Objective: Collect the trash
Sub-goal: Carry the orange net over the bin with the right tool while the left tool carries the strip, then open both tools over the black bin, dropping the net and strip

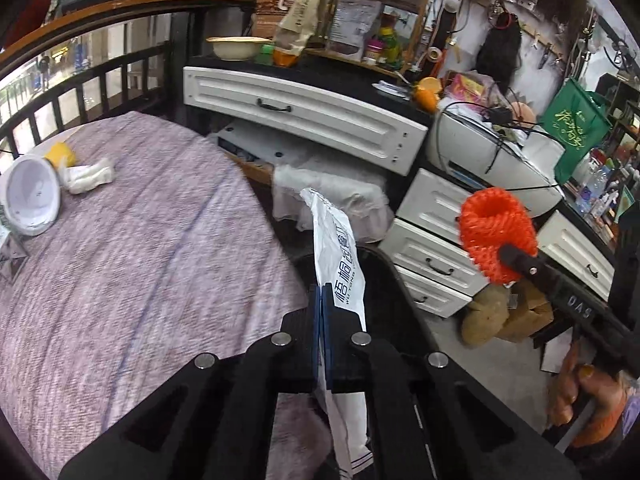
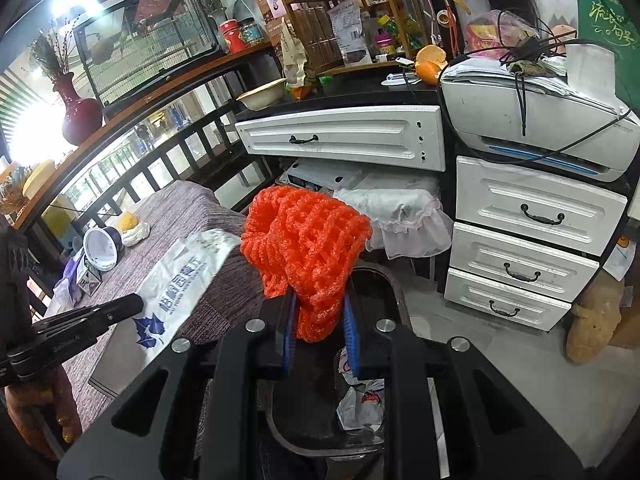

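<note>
My left gripper [image 1: 322, 312] is shut on a white plastic wrapper with blue print [image 1: 338, 264], held over the rim of a black trash bin [image 1: 384, 280] beside the table; the wrapper also shows in the right wrist view [image 2: 176, 284]. My right gripper [image 2: 320, 316] is shut on an orange foam fruit net [image 2: 304, 240], held above the same bin [image 2: 392, 292], which holds crumpled wrappers [image 2: 360, 400]. The net also shows in the left wrist view [image 1: 496, 232]. On the purple tablecloth [image 1: 140, 260] lie a white cup on its side [image 1: 30, 196], a crumpled tissue [image 1: 86, 176] and a yellow scrap [image 1: 60, 154].
White drawers [image 2: 520, 240] and a printer [image 2: 540, 120] stand behind the bin. A lace-covered stool [image 2: 396, 216] sits under the black counter [image 2: 360, 84]. Brown bags [image 2: 596, 320] lie on the floor at right. A dark railing [image 1: 80, 84] runs behind the table.
</note>
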